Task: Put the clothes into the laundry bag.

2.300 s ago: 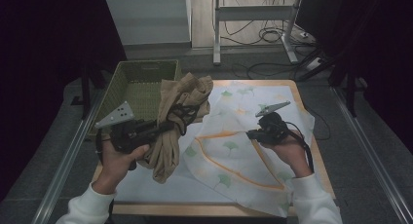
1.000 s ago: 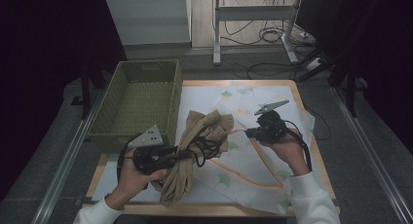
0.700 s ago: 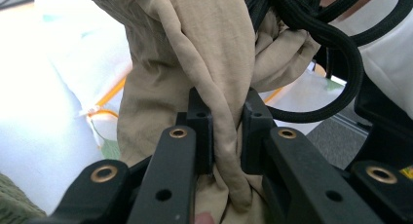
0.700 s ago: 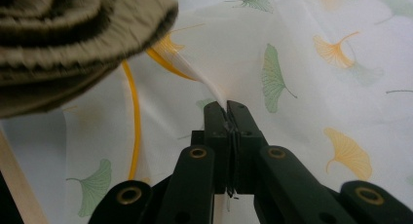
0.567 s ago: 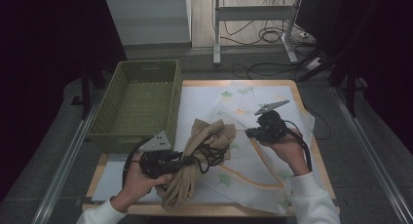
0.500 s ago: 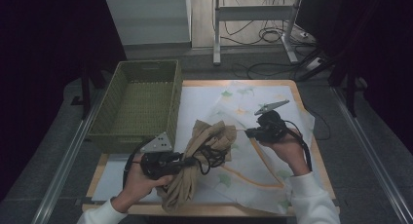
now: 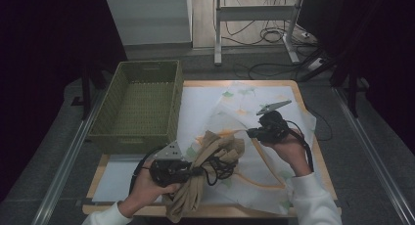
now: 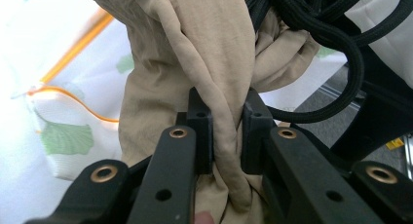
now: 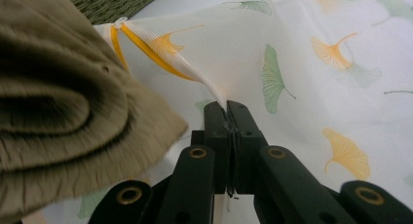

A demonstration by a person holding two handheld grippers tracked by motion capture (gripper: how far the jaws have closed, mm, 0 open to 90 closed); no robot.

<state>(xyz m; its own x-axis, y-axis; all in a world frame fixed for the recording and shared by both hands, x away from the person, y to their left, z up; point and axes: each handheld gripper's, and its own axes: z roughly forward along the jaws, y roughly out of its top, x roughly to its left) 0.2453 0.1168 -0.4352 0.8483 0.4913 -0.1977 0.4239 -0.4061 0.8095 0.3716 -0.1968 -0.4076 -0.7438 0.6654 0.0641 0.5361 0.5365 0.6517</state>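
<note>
Left tool point(image 8: 221, 131) clamped on a thick fold of the beige garment point(image 7: 208, 173), bunched at about 6 o'clock on the counter point(image 7: 293, 88), near its front edge, with the tool's own black cable point(image 8: 336, 53) looped across the cloth. Right tool point(image 9: 227, 118) shut tight on the orange-trimmed edge of the white mesh bag point(image 7: 254, 107) with ginkgo leaves, lifting that edge toward 3 o'clock, just beside the garment.

Likely trouble from here: cable loops dragged into the bag along with the cloth, or snagged on the trim; thin mesh slipping out of the right pinch if pulled hard, letting the mouth collapse; bulky bundle catching on the narrow opening and sliding off the front edge, since part already hangs near it; single fold in the left grip pulling free under the weight of the rest.

Pale wooden counter, mostly covered by the bag and white sheets; empty green woven basket point(image 7: 139, 105) at 10 o'clock. Dark room around, grey floor, metal desk legs and loose wires at 12 o'clock
</note>
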